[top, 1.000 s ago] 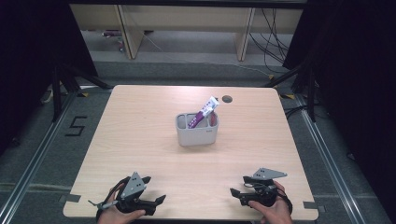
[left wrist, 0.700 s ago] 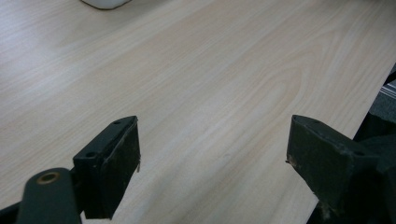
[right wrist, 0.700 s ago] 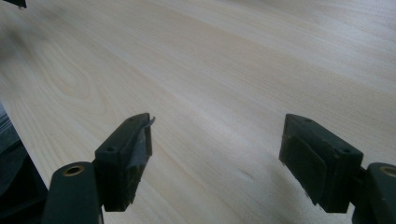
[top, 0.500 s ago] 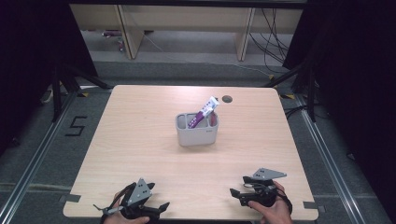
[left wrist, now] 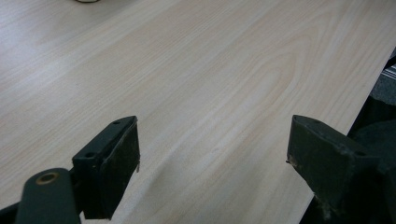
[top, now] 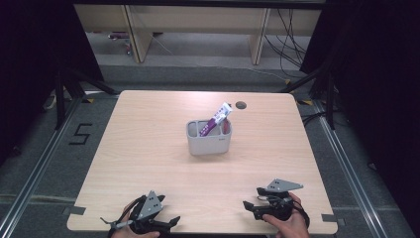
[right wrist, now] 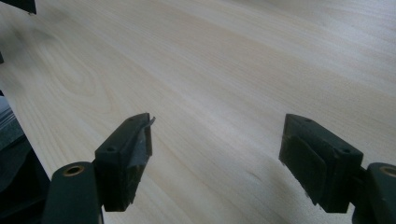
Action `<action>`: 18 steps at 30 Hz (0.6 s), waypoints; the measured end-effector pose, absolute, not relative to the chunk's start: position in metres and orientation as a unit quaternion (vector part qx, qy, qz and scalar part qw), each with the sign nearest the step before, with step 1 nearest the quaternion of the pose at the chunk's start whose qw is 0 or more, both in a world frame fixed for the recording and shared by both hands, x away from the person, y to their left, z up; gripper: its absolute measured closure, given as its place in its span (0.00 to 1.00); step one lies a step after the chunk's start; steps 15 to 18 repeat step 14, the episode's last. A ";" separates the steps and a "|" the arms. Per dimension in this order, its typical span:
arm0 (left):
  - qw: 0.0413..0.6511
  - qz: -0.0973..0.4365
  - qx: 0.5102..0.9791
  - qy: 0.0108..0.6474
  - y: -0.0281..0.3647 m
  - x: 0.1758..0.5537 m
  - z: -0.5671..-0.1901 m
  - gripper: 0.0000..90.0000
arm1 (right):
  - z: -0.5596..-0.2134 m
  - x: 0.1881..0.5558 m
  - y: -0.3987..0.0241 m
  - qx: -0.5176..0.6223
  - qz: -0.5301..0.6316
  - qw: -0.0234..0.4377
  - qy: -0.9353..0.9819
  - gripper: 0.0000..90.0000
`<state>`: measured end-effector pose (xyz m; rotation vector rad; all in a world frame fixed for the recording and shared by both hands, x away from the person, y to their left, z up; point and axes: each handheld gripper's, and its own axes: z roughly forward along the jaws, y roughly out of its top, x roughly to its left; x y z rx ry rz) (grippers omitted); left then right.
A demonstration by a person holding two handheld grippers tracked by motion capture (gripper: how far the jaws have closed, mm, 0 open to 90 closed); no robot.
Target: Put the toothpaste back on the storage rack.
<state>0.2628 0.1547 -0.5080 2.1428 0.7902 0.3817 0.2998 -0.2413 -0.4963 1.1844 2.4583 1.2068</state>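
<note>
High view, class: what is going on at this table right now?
A person holds the left gripper and the right gripper low at the near edge of the table, both open and empty. Farther off, mid-table, stands a grey holder with a purple tube leaning out of it. Neither gripper touches it.

The lower part of the purple-and-white tube (top: 217, 119) is hidden inside the grey divided plastic holder (top: 209, 144), and its printing is too small to read. Nearer than the holder, at the high view's bottom edge, the person's two hands are cut off. The small dark round thing (top: 241, 105) behind the holder is too small to identify.
</note>
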 end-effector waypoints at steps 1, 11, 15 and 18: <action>0.401 0.151 0.847 0.313 0.155 0.263 -0.508 0.18 | -0.496 0.300 -0.241 0.396 0.404 0.079 0.821 0.29; 0.407 0.148 0.842 0.320 0.156 0.265 -0.509 0.18 | -0.497 0.300 -0.241 0.397 0.404 0.081 0.820 0.29; 0.407 0.148 0.842 0.323 0.157 0.266 -0.509 0.18 | -0.496 0.299 -0.240 0.402 0.406 0.068 0.818 0.29; 0.407 0.148 0.842 0.323 0.157 0.266 -0.509 0.18 | -0.496 0.299 -0.240 0.402 0.406 0.068 0.818 0.29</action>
